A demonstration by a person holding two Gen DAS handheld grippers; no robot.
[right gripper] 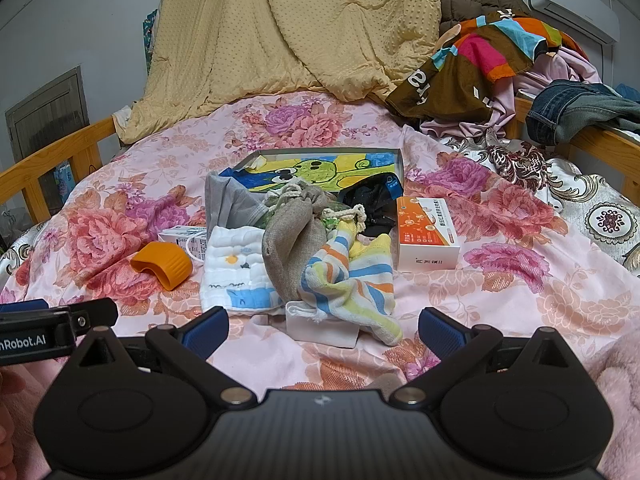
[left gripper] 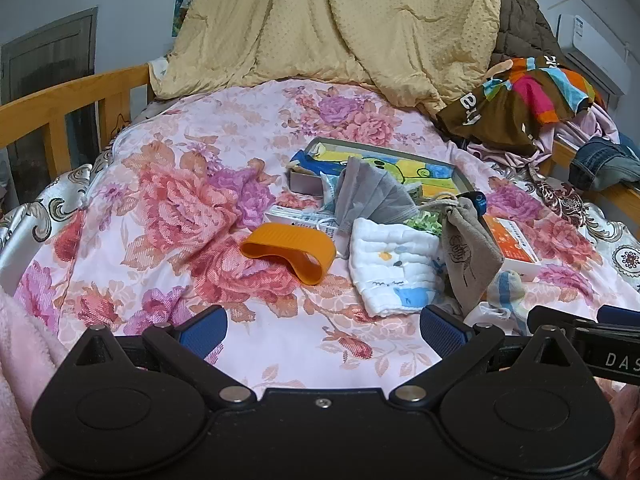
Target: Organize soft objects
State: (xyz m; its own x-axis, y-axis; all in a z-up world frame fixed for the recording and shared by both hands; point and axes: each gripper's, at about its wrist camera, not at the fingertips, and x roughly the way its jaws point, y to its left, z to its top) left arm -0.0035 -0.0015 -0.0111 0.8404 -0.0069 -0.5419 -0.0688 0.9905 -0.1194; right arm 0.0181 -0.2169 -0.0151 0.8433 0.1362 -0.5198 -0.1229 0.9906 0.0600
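Observation:
On the floral bedspread lies a heap of soft things: a white quilted cloth, a grey-brown drawstring pouch, a striped sock, a grey cloth and an orange silicone band. Behind them sits a shallow tray with a cartoon picture. My left gripper is open just short of the white cloth, holding nothing. My right gripper is open in front of the striped sock, holding nothing.
An orange-and-white carton lies right of the heap, a small white box under the sock. A yellow quilt and piled clothes fill the back. Wooden rails border the bed. Pink fleece lies nearby.

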